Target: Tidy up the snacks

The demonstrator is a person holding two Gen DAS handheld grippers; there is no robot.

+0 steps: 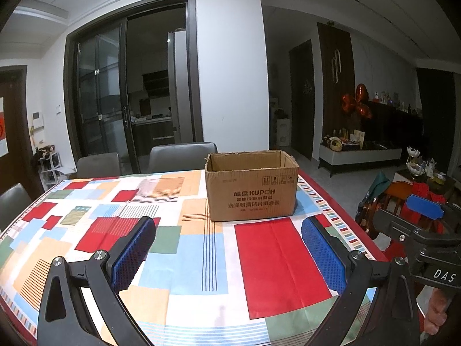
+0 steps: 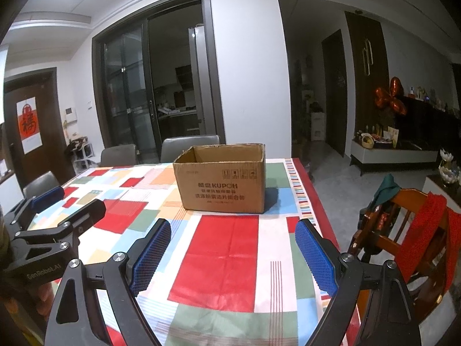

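An open brown cardboard box printed KUPOH stands on the patchwork tablecloth toward the far right of the table; it also shows in the right wrist view. No snacks show, and the box's inside is mostly hidden. My left gripper is open and empty, held above the cloth short of the box. My right gripper is open and empty, likewise short of the box. The right gripper also shows at the right edge of the left wrist view. The left gripper shows at the left edge of the right wrist view.
Grey chairs stand behind the table's far edge. A wooden chair draped with red cloth stands off the table's right edge. The table's red right edge runs close by the box.
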